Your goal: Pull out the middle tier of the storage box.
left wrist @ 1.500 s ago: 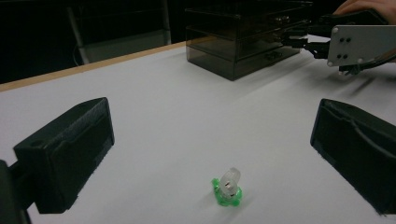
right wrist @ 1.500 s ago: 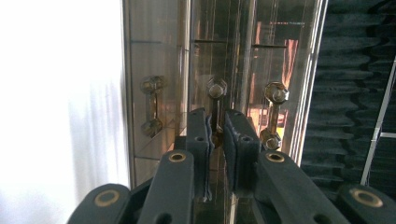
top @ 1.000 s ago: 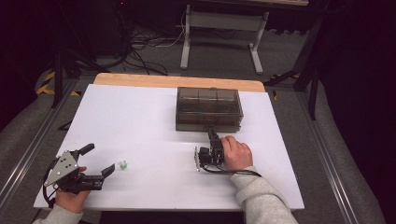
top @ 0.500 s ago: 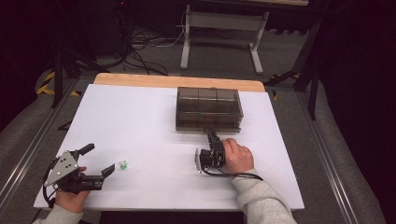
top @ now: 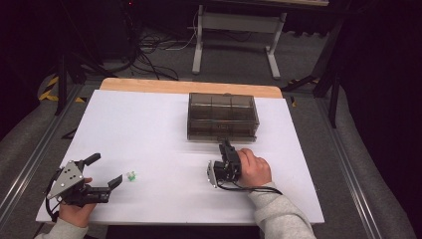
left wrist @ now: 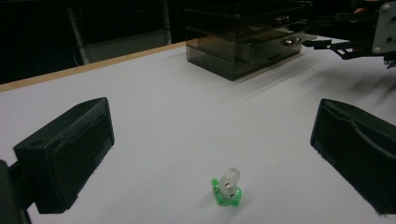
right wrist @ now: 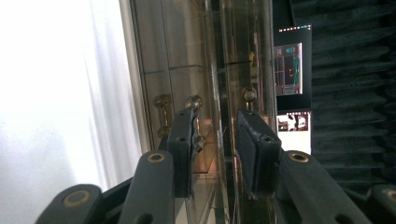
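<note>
Right gripper [top: 226,148] up against the near front of the smoky drawer box [top: 222,115], rolled on its side so the jaws line up with a small drawer knob [right wrist: 249,94]. Jaws just been easing apart, a narrow gap now, nothing pinched; knob just beyond the pads, not between them. Looks like letting go of the drawer front, or lining up for a fresh bite. Compared with a second ago, barely any shift of that hand, box in the same spot toward the far right of the white table [top: 149,129].

Left gripper [top: 102,174] parked at the near left corner, spread wide, holding nothing. Tiny green-based piece [left wrist: 228,186] standing just off its tips, waiting. No change there either.
</note>
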`<control>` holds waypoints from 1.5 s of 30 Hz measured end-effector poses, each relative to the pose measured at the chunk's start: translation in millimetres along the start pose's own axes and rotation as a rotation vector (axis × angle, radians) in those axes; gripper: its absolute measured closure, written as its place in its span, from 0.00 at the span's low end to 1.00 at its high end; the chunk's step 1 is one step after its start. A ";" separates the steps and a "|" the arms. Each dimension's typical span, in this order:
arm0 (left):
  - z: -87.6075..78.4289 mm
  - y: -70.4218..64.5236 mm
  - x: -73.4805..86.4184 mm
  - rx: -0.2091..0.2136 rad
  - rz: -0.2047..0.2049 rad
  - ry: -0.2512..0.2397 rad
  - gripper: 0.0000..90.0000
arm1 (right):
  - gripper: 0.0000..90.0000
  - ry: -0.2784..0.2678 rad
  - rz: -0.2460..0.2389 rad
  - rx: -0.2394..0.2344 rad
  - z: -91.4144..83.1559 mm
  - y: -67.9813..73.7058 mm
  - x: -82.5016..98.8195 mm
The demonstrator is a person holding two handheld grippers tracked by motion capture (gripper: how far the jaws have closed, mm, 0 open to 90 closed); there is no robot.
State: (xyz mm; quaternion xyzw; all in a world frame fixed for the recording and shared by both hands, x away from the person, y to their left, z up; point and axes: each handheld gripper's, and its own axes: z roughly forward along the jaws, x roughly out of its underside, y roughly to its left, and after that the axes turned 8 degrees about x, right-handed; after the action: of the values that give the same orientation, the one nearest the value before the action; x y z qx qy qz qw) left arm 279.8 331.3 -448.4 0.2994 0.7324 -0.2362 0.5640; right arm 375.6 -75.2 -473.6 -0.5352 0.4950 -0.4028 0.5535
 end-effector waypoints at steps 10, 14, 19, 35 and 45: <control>-0.2 0.1 -0.1 0.000 0.002 0.001 0.01 | 0.67 -0.037 0.095 -0.019 -6.9 -11.2 1.8; -0.4 0.2 -0.2 0.001 0.004 0.001 0.01 | 0.66 -0.063 0.162 -0.065 -9.6 -19.2 3.3; -0.3 0.1 -0.2 0.000 0.003 0.000 0.01 | 0.63 -0.101 0.229 -0.116 -12.5 -26.6 6.9; 0.0 0.0 -0.1 0.001 0.004 0.002 0.01 | 0.47 -0.195 0.535 -0.323 -13.3 -49.0 22.5; 0.6 0.0 0.0 0.002 0.003 0.005 0.01 | 0.41 -0.246 0.726 -0.466 -6.3 -71.3 40.5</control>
State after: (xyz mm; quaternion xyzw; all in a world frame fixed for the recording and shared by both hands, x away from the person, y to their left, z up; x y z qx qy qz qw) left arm 280.3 330.9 -448.5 0.3015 0.7333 -0.2352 0.5622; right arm 382.9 -123.2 -407.2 -0.4810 0.6589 0.0064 0.5784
